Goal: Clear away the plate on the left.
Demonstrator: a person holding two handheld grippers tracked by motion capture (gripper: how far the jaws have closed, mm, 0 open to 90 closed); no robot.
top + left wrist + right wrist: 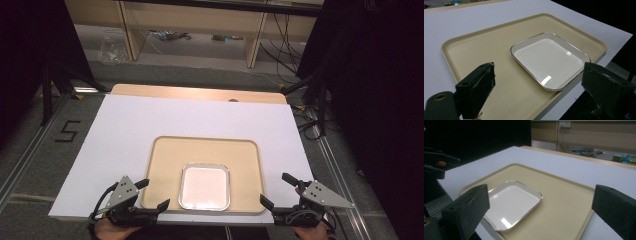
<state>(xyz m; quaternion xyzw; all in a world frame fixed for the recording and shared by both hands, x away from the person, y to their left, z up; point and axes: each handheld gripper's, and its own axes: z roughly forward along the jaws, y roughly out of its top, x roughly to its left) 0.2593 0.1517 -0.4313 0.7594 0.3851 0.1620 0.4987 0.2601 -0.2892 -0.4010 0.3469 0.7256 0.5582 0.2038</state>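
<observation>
A beige tray (pixel 167 155) lies on the white table top, near its front edge. In the tray's front half sits a shallow white square dish (pixel 205 186) with a silver rim, with nothing in it. My left gripper (pixel 152 194) hovers at the tray's front left corner, open, with nothing between its fingers. At the tray's front right corner my right gripper (pixel 276 189) is also open and holds nothing. In the left gripper view the dish (pixel 549 58) lies ahead between the wide jaws. The right gripper view has the dish (pixel 511 203) ahead and to the left on the tray (pixel 564 202).
The white board (pixel 150 117) covers a wooden table whose far edge (pixel 200 93) sticks out. Beyond it are wooden shelf legs, cables and a plastic bag (pixel 112 47) on the floor. Dark stands flank both sides.
</observation>
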